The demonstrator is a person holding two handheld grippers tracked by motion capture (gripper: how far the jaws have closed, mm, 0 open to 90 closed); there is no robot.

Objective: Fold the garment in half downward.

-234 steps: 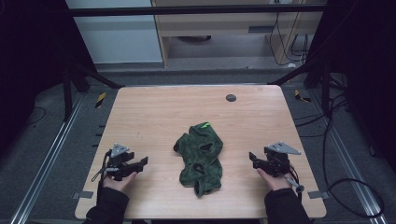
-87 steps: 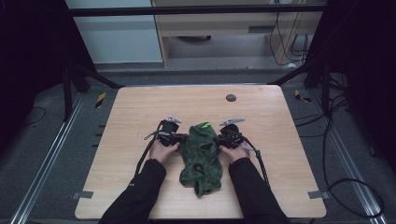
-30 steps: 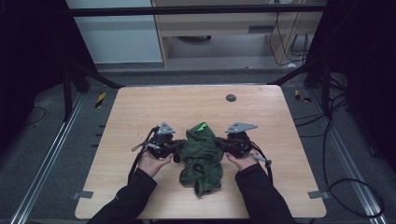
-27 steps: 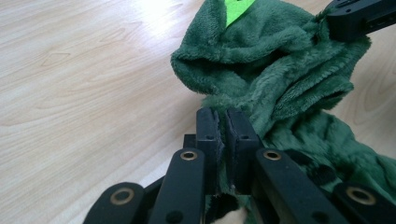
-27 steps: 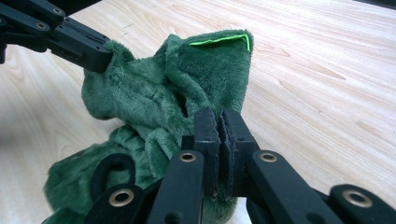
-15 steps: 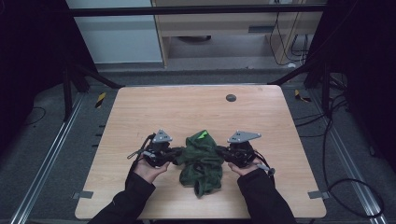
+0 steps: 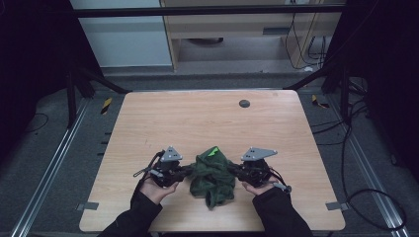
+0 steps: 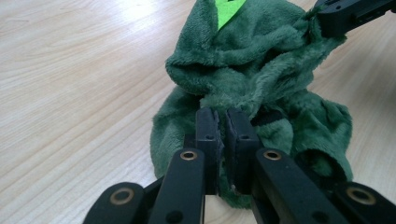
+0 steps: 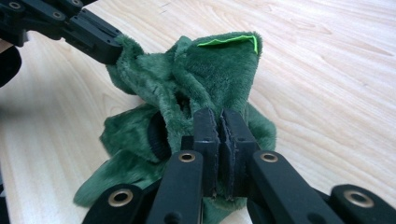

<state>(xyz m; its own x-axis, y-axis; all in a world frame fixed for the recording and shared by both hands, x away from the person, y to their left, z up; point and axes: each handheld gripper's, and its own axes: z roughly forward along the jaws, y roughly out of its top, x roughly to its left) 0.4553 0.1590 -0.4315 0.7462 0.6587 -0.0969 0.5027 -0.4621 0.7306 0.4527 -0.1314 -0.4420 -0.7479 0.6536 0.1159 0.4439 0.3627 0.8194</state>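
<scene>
Green fleece garment (image 7: 212, 174) sits bunched at the desk's (image 7: 207, 118) near edge. Left claw (image 7: 184, 171) and right claw (image 7: 236, 172) are each clamped tight on opposite fleece edges, probably to spread it; exact garment type unclear.

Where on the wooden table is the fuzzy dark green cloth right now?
In the high view, the fuzzy dark green cloth is bunched at the wooden table's near-middle, pinched between the left gripper and right gripper, well short of the small dark disc.
</scene>
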